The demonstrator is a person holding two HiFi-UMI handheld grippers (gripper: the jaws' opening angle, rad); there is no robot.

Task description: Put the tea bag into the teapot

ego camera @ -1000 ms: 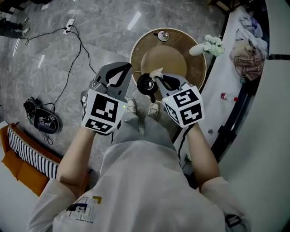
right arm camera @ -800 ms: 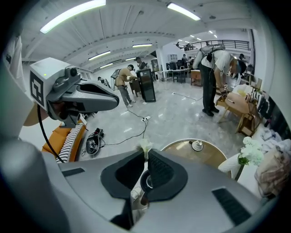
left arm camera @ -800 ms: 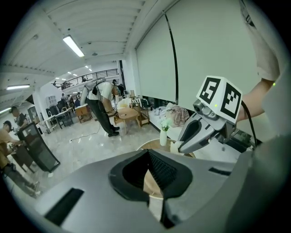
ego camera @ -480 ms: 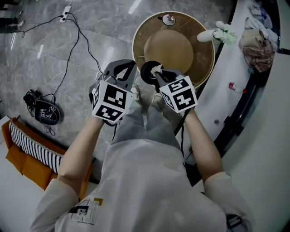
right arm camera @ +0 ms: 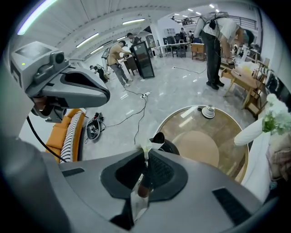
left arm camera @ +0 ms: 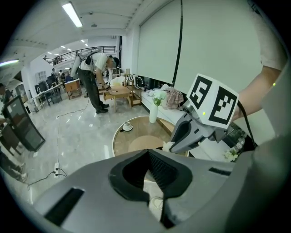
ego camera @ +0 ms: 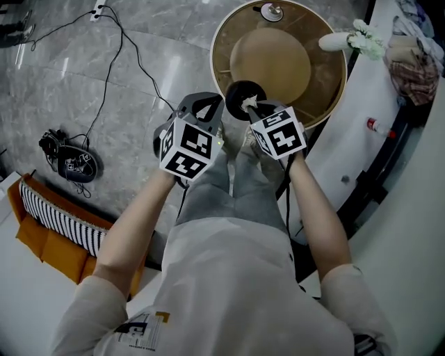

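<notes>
**A:** What are the tools doing?

**B:** The right tool (right arm camera: 146,155) has its jaws pressed together on the tea bag (right arm camera: 137,193). The bag's pale top pokes out past the tips, and its clear wrapper trails back between the pads. The left tool (left arm camera: 147,152) is just to the left of it. Its jaws meet at the tips and there is nothing between them.

**A:** And the teapot?

**B:** The teapot (ego camera: 240,90) is dark and round. It sits just beyond the right tool's tips, at the near left rim of the surface (ego camera: 337,80). In the head view the bag's pale end overlaps the pot's near side. I cannot tell whether the two touch.

**A:** What about the surface itself?

**B:** It is round and brown with a glossy rim and a paler disc in the middle. A cup on a saucer (ego camera: 271,10) stands at the far edge, and a white vase (ego camera: 335,42) of pale flowers stands at the right edge.

**A:** And the room?

**B:** The floor is grey polished stone, with cables (ego camera: 118,55) running over it on the left. There is a dark heap (ego camera: 69,163) I cannot identify, and nearer on the left an orange seat with a striped cushion (ego camera: 49,222). A white counter (ego camera: 361,139) runs along the right and carries crumpled cloth (ego camera: 417,69). Far off, people (right arm camera: 213,41) stand at desks under strip lights.
</notes>
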